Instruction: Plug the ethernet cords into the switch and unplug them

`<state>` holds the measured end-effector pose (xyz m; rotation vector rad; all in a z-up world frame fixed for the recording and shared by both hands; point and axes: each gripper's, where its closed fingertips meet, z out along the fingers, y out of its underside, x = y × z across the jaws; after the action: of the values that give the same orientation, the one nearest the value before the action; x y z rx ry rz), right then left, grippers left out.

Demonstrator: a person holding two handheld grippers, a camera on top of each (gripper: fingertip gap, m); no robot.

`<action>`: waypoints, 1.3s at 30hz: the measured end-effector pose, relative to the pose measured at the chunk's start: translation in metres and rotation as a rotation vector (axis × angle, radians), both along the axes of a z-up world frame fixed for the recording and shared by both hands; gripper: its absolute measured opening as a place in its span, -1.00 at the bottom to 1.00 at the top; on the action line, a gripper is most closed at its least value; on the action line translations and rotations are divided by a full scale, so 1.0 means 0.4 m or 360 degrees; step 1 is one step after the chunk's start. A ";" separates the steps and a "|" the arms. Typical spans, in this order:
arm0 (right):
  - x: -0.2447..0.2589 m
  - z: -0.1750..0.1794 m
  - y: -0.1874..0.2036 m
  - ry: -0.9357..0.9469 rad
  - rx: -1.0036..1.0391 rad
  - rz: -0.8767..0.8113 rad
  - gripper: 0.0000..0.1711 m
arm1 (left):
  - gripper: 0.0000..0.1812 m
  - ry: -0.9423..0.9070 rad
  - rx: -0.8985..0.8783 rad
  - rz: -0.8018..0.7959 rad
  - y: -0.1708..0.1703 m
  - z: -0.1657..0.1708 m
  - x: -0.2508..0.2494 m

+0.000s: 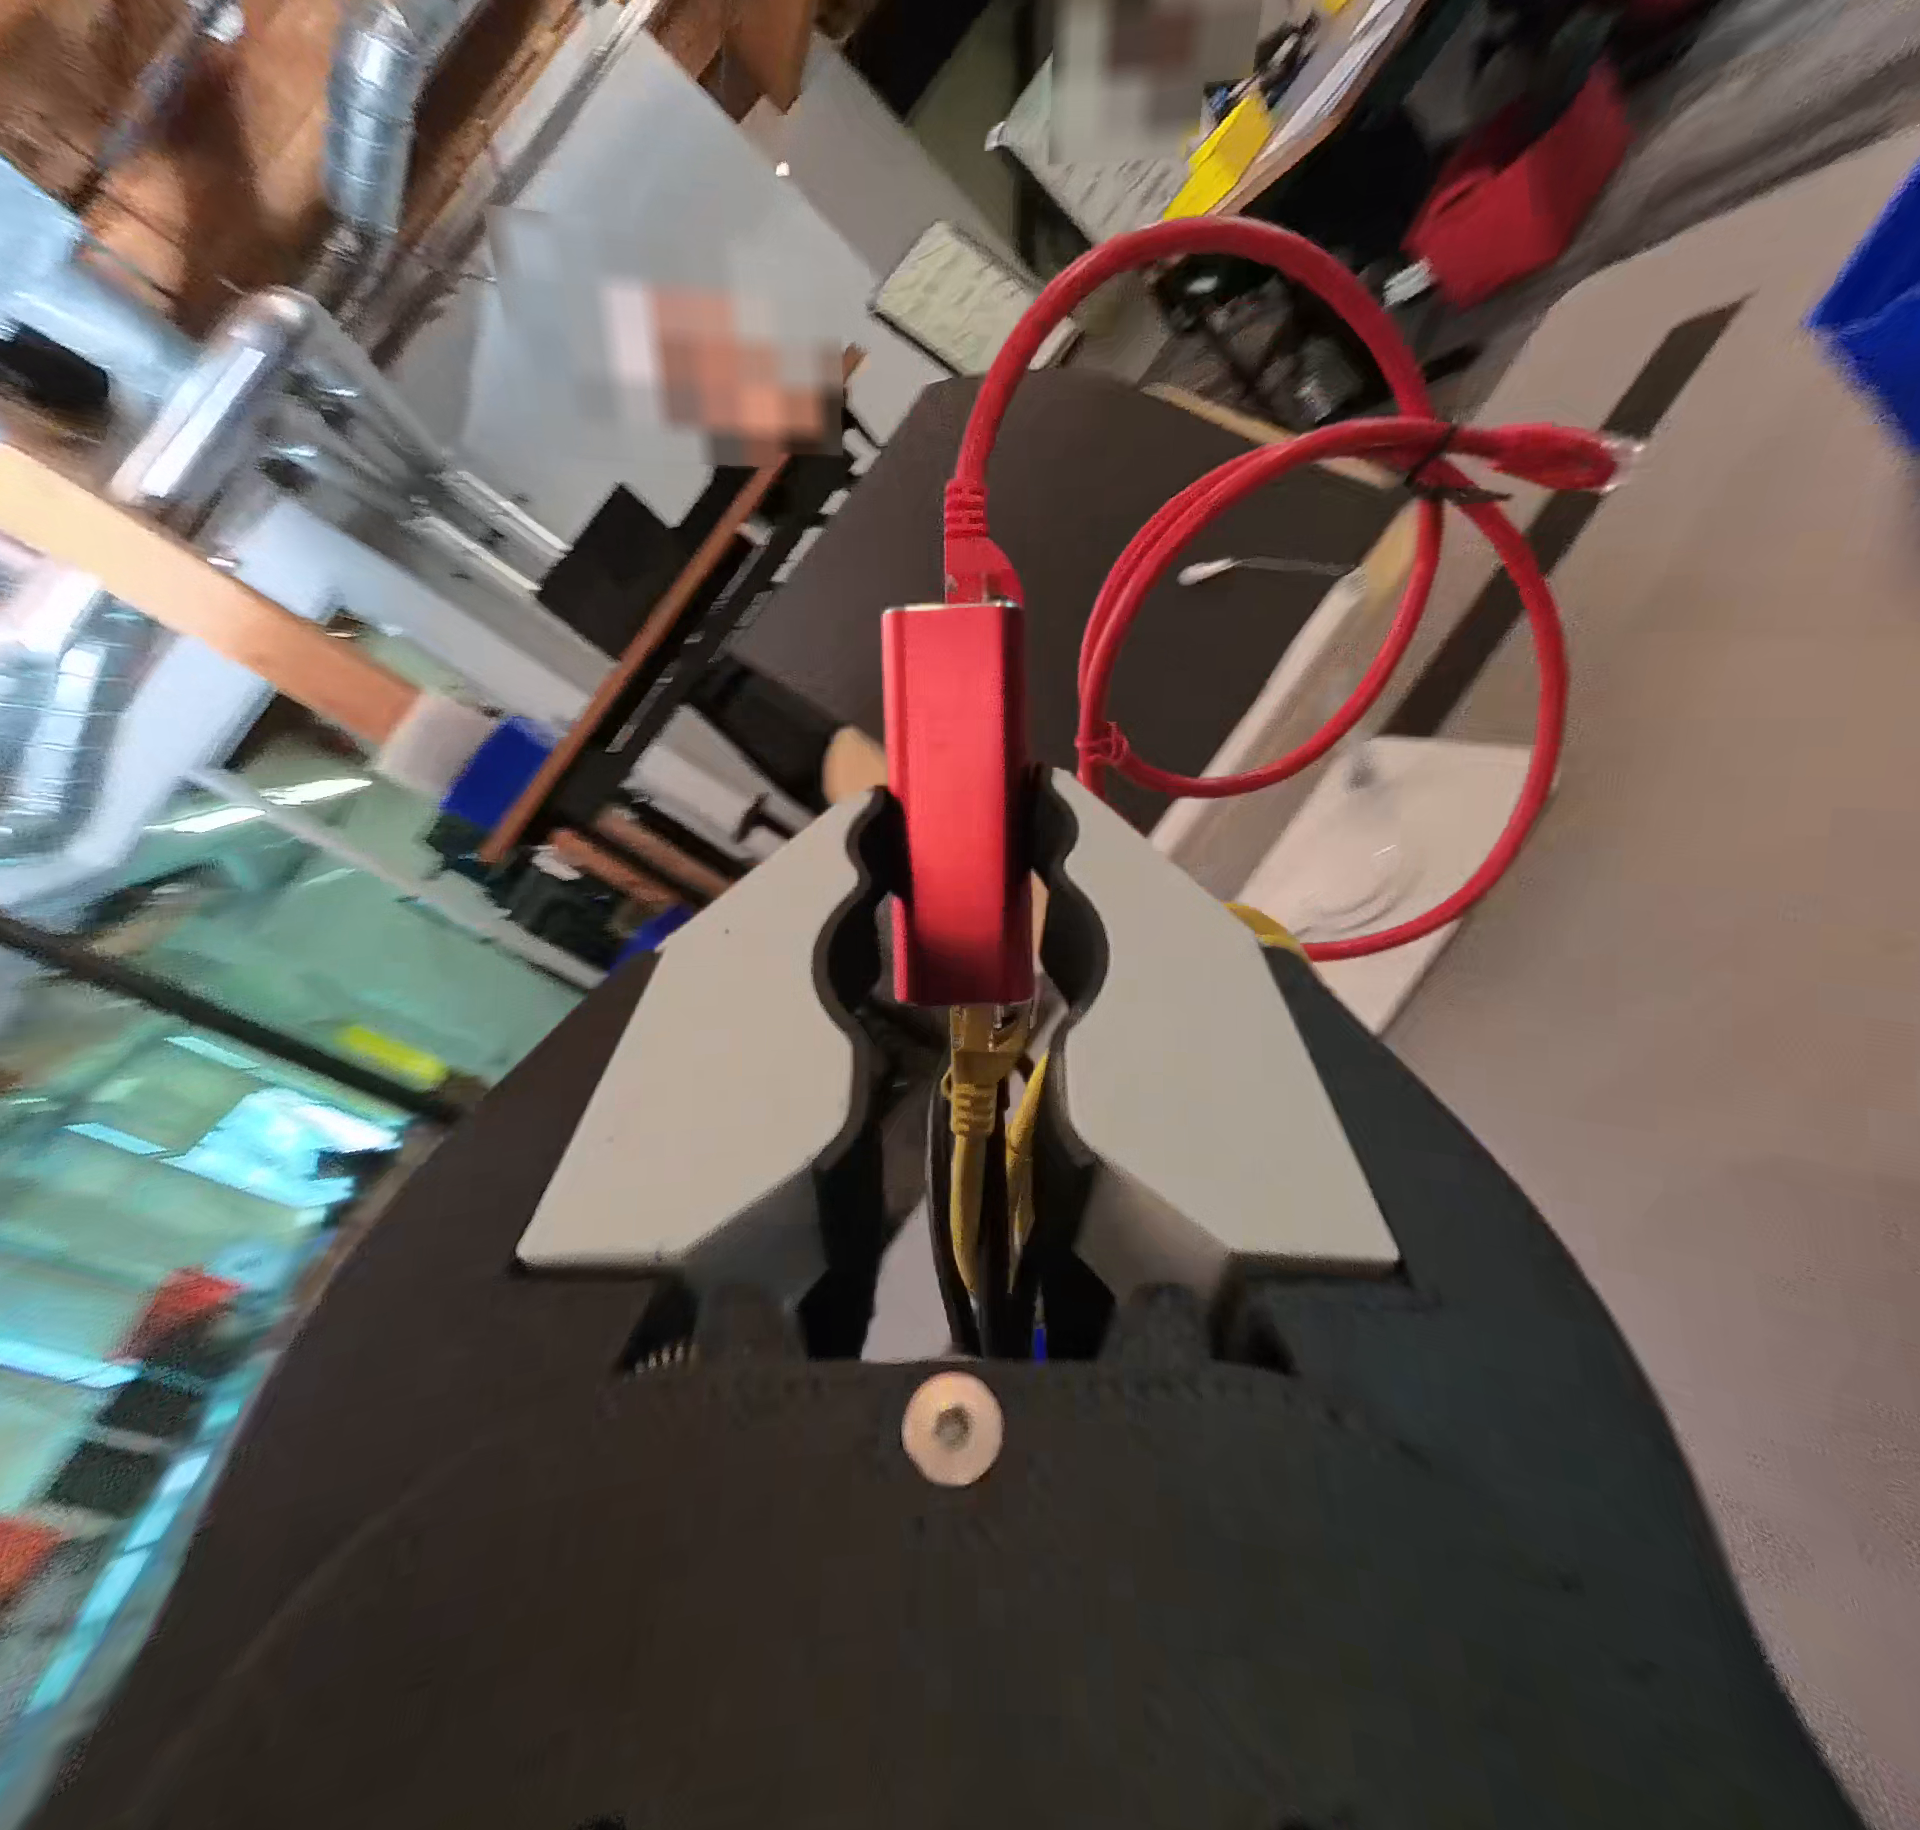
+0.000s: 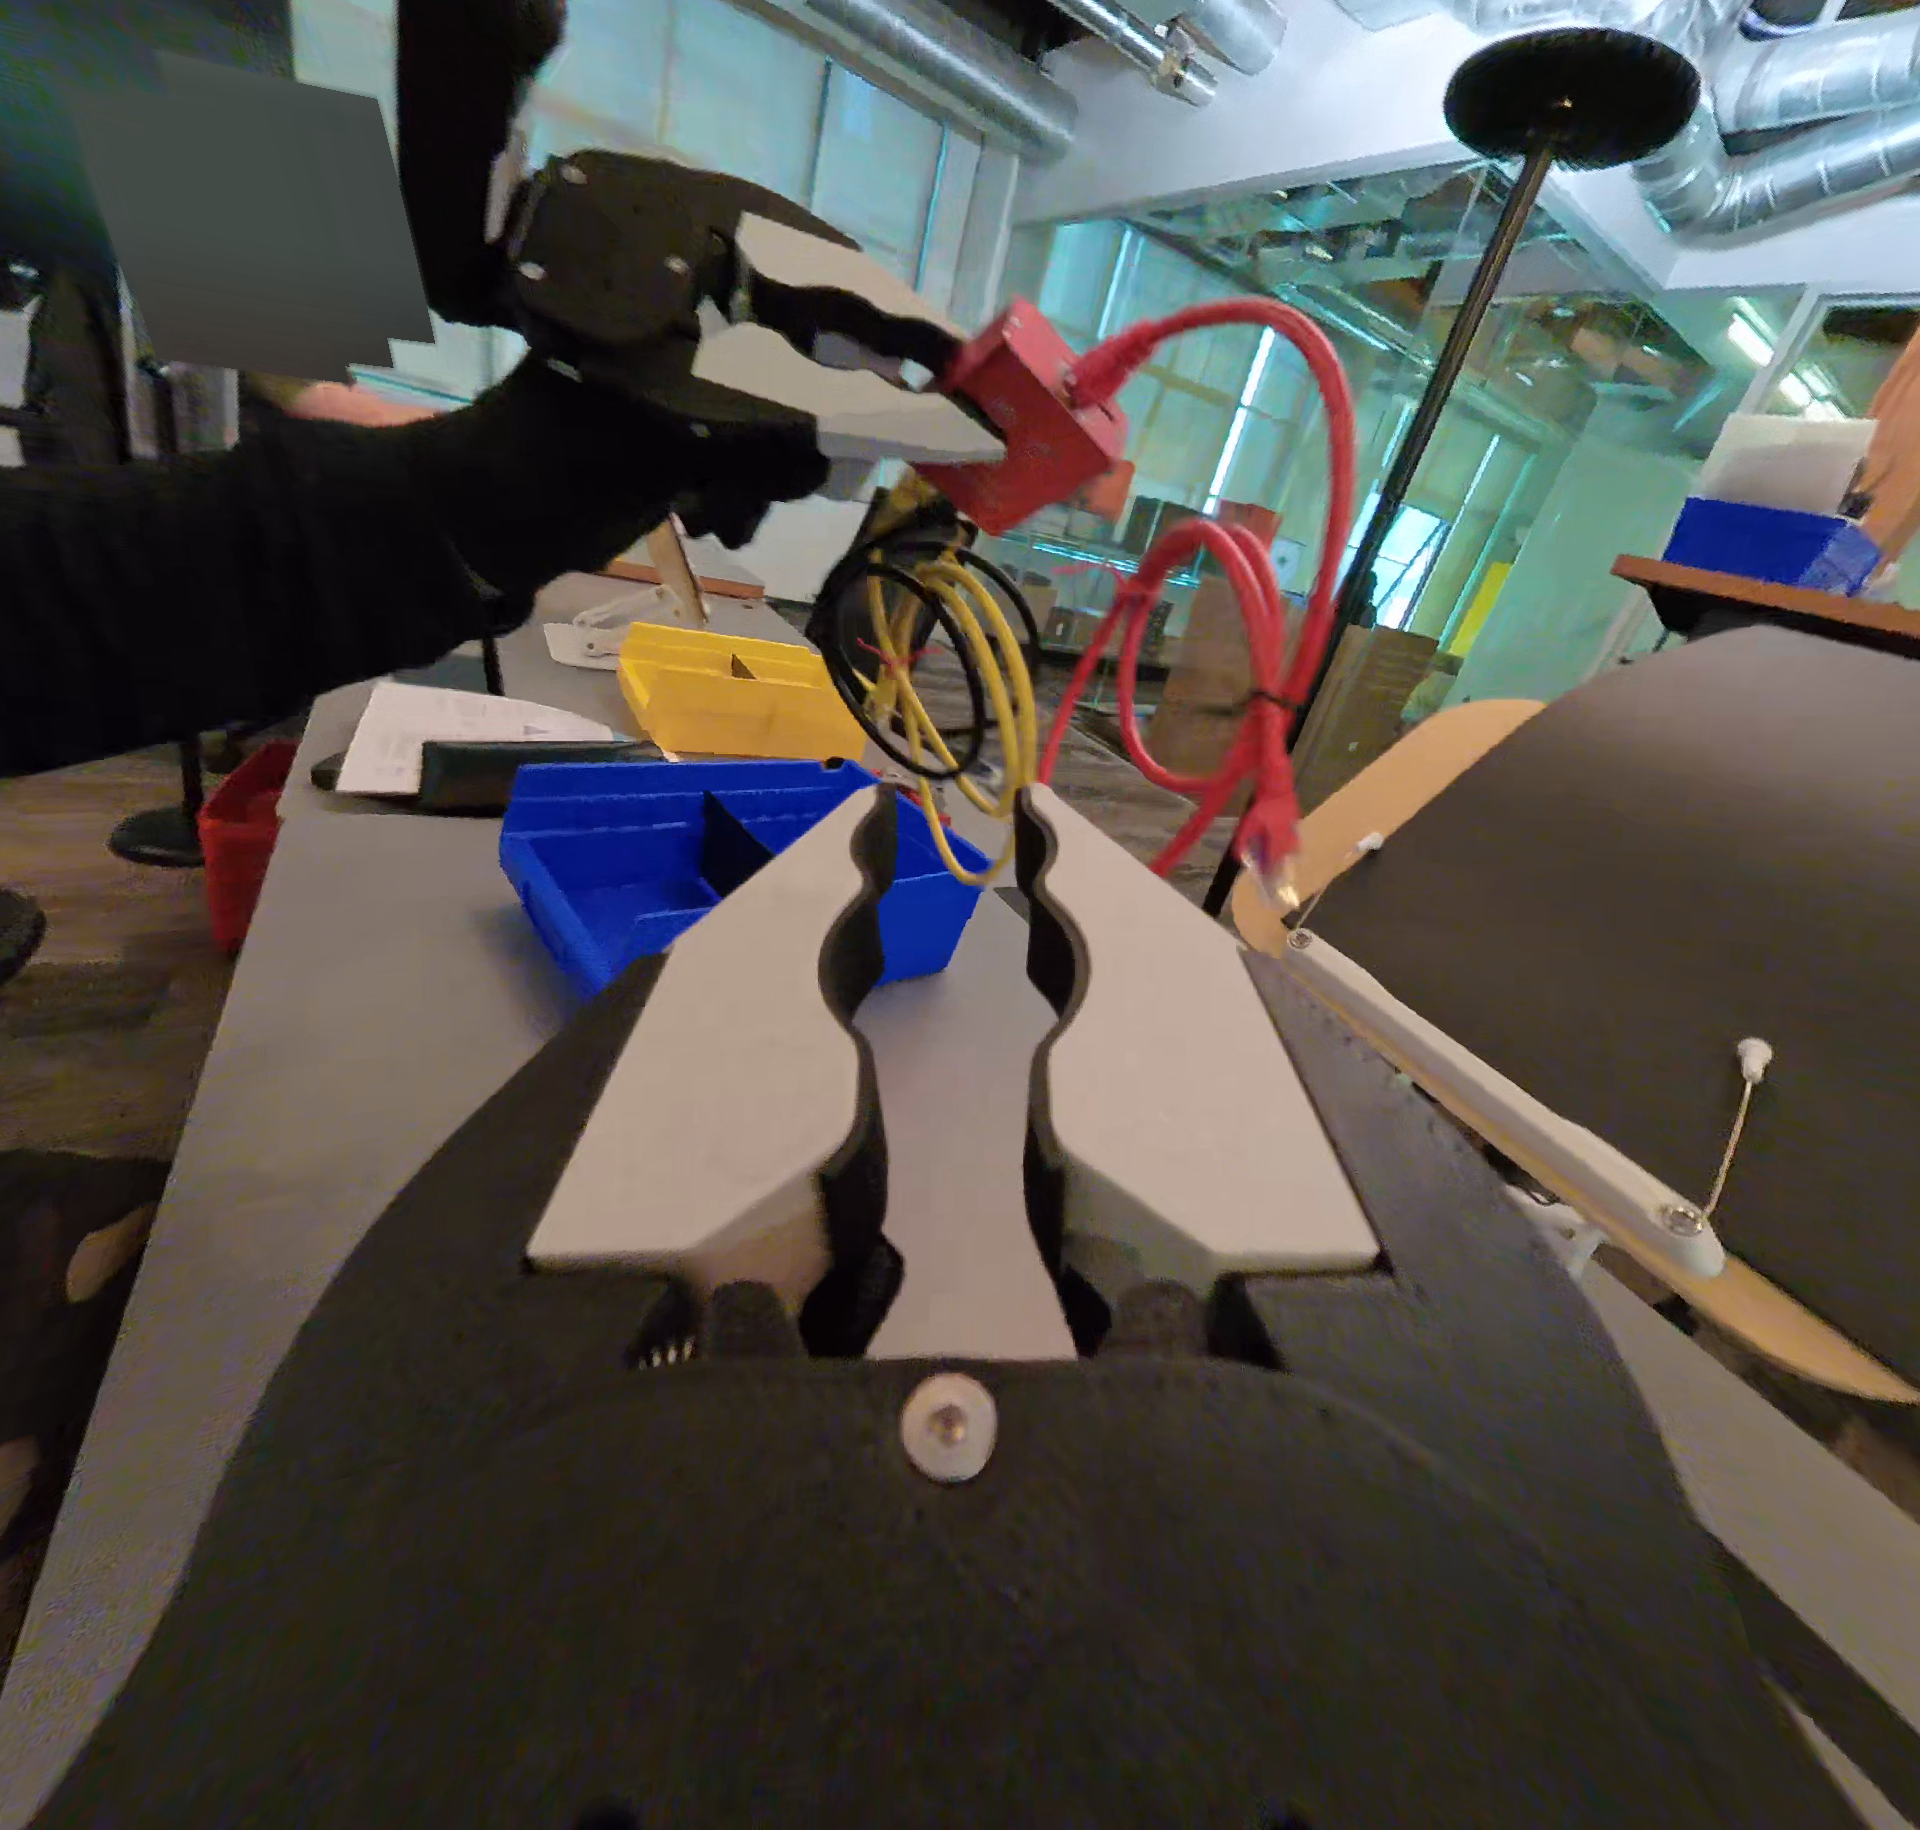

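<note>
Two tongs: left (image 1: 961,845) clamps the red switch (image 1: 956,804) (red cord (image 1: 1496,700) plugged in), right (image 2: 956,814) parted, empty.

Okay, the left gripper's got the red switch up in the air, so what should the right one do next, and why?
Probably bring the right gripper, open and empty, up to the red cord plug at the switch and close on it. The left gripper holds the switch aloft with that cord seated, so unplugging looks next.

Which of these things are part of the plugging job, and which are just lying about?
In the job: red switch held by the left gripper, red cord, yellow cord, black cord, right gripper.
Lying about: blue bin, yellow bin, red bin.
</note>
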<state>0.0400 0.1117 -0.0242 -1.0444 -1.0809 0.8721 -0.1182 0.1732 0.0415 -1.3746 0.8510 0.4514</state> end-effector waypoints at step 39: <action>-0.009 -0.508 0.104 -0.0670 -0.1050 0.0197 -0.88 | -0.37 0.0931 -0.1193 -0.0783 0.031 -0.547 0.360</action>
<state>0.0365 0.1532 -0.2274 -1.7825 -1.2441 1.1805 0.0258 0.1856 -0.1772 -1.6429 1.9260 0.1343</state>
